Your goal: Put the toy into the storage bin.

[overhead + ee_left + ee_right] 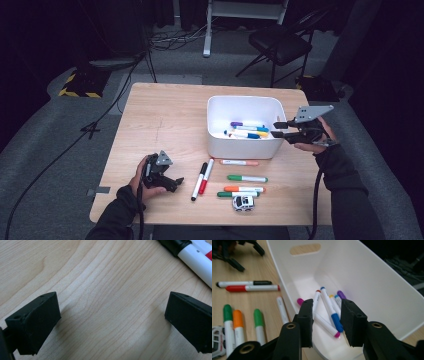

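A white bin stands right of the table's middle and holds several coloured markers. My right gripper hovers over the bin's right rim, pointing left; in the right gripper view its jaws stand apart above the markers with nothing between them. My left gripper rests low on the table near the front left. Its jaws are spread wide over bare wood, just short of a black marker and a red marker.
In front of the bin lie the black marker, the red marker, an orange-tipped marker, two green markers, an orange marker and a small toy car. A chair stands beyond the table.
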The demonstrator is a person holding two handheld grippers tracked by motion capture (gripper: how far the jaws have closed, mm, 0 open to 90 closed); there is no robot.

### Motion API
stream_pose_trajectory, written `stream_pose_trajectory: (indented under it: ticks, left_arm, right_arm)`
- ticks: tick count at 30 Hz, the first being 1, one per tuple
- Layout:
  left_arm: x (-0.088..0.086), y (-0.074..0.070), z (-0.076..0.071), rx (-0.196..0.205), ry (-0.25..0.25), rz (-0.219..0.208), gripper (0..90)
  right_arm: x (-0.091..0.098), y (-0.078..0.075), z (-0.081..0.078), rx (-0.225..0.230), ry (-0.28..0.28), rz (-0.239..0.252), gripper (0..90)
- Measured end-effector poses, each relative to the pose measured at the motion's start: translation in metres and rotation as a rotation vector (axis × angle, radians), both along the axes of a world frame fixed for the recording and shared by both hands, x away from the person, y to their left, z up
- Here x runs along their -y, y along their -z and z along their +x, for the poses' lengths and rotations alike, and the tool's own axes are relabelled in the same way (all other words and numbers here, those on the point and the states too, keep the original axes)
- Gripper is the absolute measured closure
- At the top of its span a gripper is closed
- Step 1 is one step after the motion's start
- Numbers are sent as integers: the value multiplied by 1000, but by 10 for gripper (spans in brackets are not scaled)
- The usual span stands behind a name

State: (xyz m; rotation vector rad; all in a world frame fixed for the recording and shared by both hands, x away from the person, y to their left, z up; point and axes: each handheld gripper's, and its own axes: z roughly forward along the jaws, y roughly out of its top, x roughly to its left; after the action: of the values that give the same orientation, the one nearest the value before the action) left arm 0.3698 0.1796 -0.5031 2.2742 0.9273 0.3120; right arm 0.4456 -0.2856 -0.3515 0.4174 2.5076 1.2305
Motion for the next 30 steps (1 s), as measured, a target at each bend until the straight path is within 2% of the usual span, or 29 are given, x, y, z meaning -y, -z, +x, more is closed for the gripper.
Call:
stream_pose_trajectory:
  ticks: [4,11,16,19,25,27,30]
  left_arm:
    - [0,0,0,1,0,1,2]
    - [0,0,0,0,0,0,2]
    - [0,0,0,1,0,1,2]
    - [0,0,0,0,0,0,2]
    - [0,0,0,0,0,0,2]
    - [0,0,0,0,1,0,2]
    - [0,0,0,0,0,0,2]
  right_arm:
    - [-5,1,-19,25,-61,47,618]
    - [-23,14,-47,38,-161,57,621]
    - [-41,34,-60,5,-230,33,618]
    - [-53,50,-64,-28,-257,0,613]
    - [-79,85,-64,-86,-285,-96,584]
    - [-85,96,-62,-112,-286,-103,580]
    - [-91,108,-58,-125,-293,-123,572]
